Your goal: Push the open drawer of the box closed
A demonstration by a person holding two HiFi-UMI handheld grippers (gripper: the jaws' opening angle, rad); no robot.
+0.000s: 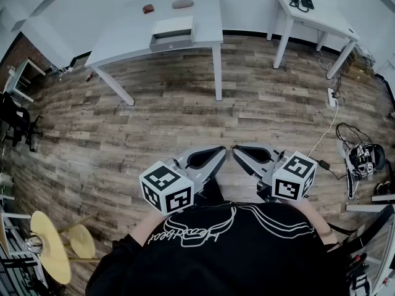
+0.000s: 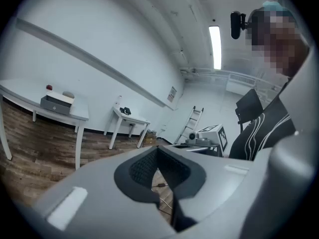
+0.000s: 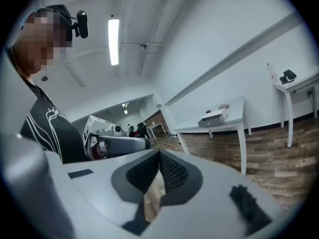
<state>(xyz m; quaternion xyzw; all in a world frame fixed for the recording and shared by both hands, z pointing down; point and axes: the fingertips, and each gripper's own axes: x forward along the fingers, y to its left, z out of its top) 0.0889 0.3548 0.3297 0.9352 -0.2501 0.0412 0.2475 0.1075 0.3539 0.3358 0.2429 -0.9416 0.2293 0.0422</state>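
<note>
The white box stands on a long white table far across the room, with its grey drawer pulled out toward me. The same box looks small in the left gripper view and in the right gripper view. My left gripper and right gripper are held close to my body, tips pointing toward each other, well short of the table. Both are shut with nothing between the pads.
A red object and a grey oval object lie behind the box. A second white table with a black device stands at the right. Cables lie on the wood floor at the right, yellow stools at the left.
</note>
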